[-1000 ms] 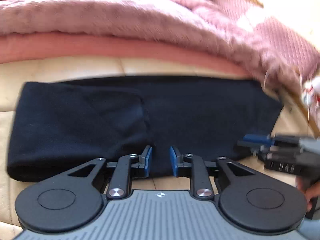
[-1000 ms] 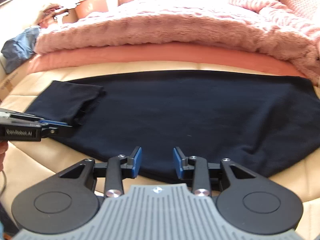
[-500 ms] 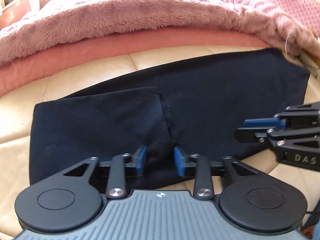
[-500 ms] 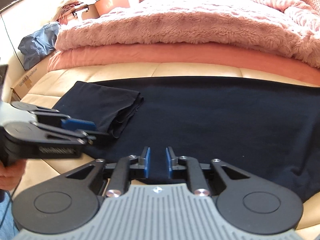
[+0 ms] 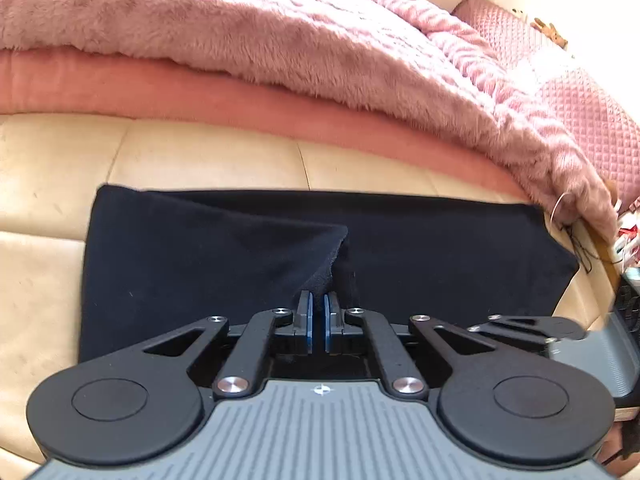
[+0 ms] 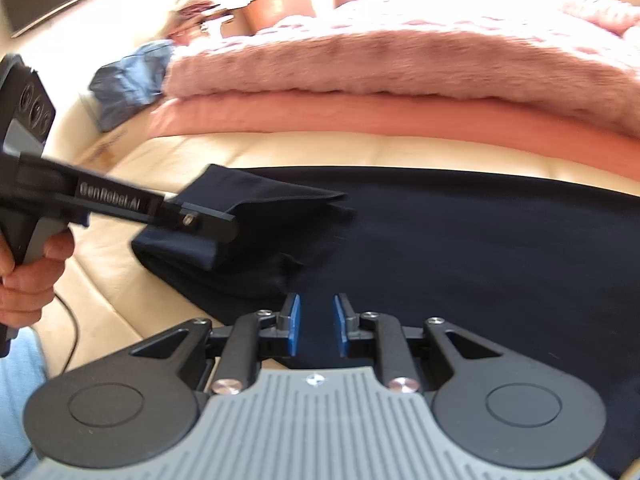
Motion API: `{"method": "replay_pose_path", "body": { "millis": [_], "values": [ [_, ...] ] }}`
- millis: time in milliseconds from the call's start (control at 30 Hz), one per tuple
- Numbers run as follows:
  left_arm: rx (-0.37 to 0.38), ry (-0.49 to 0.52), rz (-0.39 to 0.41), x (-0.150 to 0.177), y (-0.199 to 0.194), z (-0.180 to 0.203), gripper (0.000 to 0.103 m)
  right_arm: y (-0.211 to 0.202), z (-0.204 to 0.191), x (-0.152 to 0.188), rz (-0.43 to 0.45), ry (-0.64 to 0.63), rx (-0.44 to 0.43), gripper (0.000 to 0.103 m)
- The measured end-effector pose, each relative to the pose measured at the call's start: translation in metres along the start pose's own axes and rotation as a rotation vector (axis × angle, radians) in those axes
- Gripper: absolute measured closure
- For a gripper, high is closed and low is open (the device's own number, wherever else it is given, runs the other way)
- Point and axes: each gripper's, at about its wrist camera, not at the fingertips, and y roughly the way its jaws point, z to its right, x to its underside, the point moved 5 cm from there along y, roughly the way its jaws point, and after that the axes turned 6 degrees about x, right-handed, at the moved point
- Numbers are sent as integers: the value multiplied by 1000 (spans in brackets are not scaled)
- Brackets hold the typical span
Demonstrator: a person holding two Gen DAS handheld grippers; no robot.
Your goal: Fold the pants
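the cream leather surface (image 5: 208, 152) carries everything, with the fluffy pink blanket (image 5: 280, 28) heaped along its far side. on it the dark navy pants (image 5: 440, 248) lie spread flat in a long band, the left end already doubled over into a folded flap (image 5: 208, 248) that sits on top of the rest.

the change from half a second ago is at that flap: then it lay flat and the left gripper (image 5: 319, 320) stood with its jaws apart just short of it; now the jaws are pinched together on the flap's near corner, and the right wrist view shows the cloth (image 6: 256, 200) raised off the layer beneath, tenting up toward the tool. the right gripper (image 6: 316, 326) has gone the other way, its blue pads (image 6: 294, 324) wider apart than a moment ago and holding nothing, poised over the pants' near edge.

i judge the next fold is beginning: the left side has its hold and the right has yet to take its own before the fabric can be carried across evenly.
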Motion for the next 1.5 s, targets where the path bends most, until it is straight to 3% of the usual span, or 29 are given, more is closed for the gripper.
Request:
{"method": "replay_pose_path", "body": {
  "millis": [33,100,400,467,533,633,867,1200,1333,1400,1467,1500],
  "values": [
    [0,4,1,-2,-2,0,98,4,-3,-3,-5,-1,-18,79],
    [10,6,4,-6,-4,1,98,15,-7,-9,-14,12,-54,73],
    [35,46,-19,-17,-1,7,98,51,-5,-20,-118,88,-155,72],
    [32,63,-40,-17,1,8,98,50,-3,-19,-144,128,-204,77],
    [32,92,-68,-17,4,11,98,46,-3,-16,-156,124,-221,95],
    [34,148,-119,-17,9,17,98,39,-4,-13,-155,92,-209,103],
    [12,299,-299,-8,38,33,98,43,-1,-2,-187,102,-165,103],
    [21,208,-366,9,65,20,99,44,-2,-4,-187,95,-140,103],
    [89,118,-386,9,68,7,97,42,0,-4,-191,89,-133,103],
    [142,33,-393,7,66,-2,88,38,0,-6,-194,81,-123,103],
    [186,-17,-396,8,63,-7,86,31,5,-10,-177,81,-92,95],
    [202,-19,-399,9,61,-7,84,27,10,-12,-168,92,-80,84]
  ]
}}
